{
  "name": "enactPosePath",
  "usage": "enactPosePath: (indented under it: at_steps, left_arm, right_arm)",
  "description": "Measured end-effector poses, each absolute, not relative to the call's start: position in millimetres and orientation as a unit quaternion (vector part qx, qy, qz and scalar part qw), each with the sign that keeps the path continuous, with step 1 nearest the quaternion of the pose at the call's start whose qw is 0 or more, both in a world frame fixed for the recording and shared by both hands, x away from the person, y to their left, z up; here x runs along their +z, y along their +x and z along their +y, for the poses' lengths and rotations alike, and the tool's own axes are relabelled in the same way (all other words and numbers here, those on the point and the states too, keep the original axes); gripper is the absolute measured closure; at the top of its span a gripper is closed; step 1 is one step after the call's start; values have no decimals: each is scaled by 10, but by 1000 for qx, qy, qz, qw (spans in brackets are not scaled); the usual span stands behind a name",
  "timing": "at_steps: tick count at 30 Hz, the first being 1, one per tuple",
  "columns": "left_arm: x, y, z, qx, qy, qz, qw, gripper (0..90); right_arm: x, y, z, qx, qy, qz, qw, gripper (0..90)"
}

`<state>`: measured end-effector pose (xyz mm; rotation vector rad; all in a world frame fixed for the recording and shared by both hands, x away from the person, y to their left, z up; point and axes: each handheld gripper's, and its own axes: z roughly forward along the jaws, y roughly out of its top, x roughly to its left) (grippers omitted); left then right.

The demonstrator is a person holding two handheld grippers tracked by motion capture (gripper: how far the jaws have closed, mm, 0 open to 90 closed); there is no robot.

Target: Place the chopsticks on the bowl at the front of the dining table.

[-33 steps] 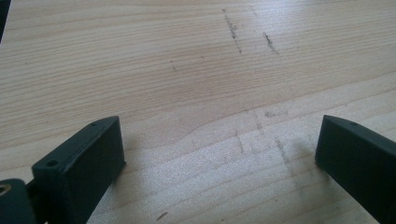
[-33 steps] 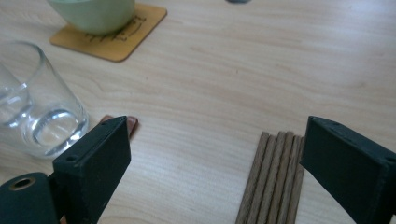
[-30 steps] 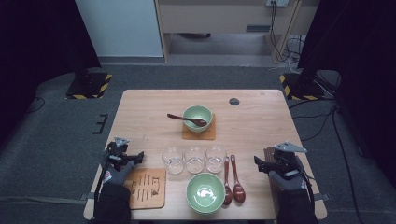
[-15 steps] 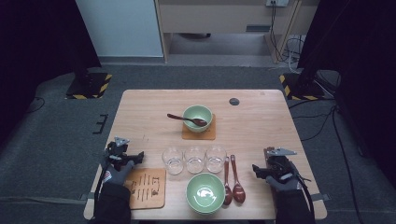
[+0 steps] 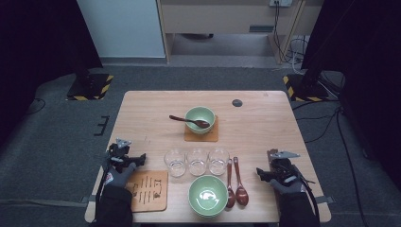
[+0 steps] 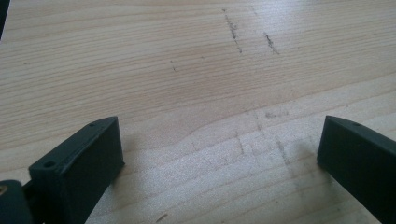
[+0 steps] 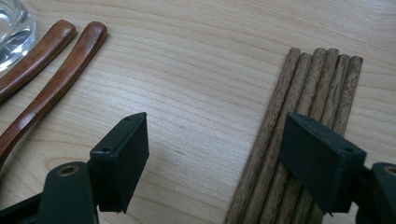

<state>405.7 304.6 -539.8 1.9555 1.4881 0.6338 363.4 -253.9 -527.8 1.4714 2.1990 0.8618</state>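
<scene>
My right gripper (image 7: 212, 154) hovers low over the table with its jaws apart; they have just been closing. Between them is mostly bare wood. A bundle of several brown wooden chopsticks (image 7: 299, 93) lies under the right jaw, its leftmost stick just inside the gap, no pad pressing on it. In the high view this gripper (image 5: 276, 163) sits at the near right of the table (image 5: 265, 123). My left gripper (image 6: 219, 154) stands open over bare wood, at the near left (image 5: 126, 152).
Two wooden spoons (image 5: 235, 182) lie left of the right gripper, beside a green bowl (image 5: 208, 195). Three glasses (image 5: 197, 161) stand in a row mid-table. A second green bowl (image 5: 200, 118) holding a spoon sits on a coaster. A marked wooden mat (image 5: 149, 189) lies near left.
The right gripper has sunk toward the table and its jaws have narrowed. The left gripper has stayed still.
</scene>
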Motion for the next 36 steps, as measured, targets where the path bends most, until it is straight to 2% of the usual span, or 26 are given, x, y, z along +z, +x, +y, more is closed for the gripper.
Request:
enactPosePath:
  at_steps: [36]
  left_arm:
    - [-5398,4057,3046,238,736,560,297,0]
  right_arm:
    - [-5261,3615,-2457,294,506,792,178,268]
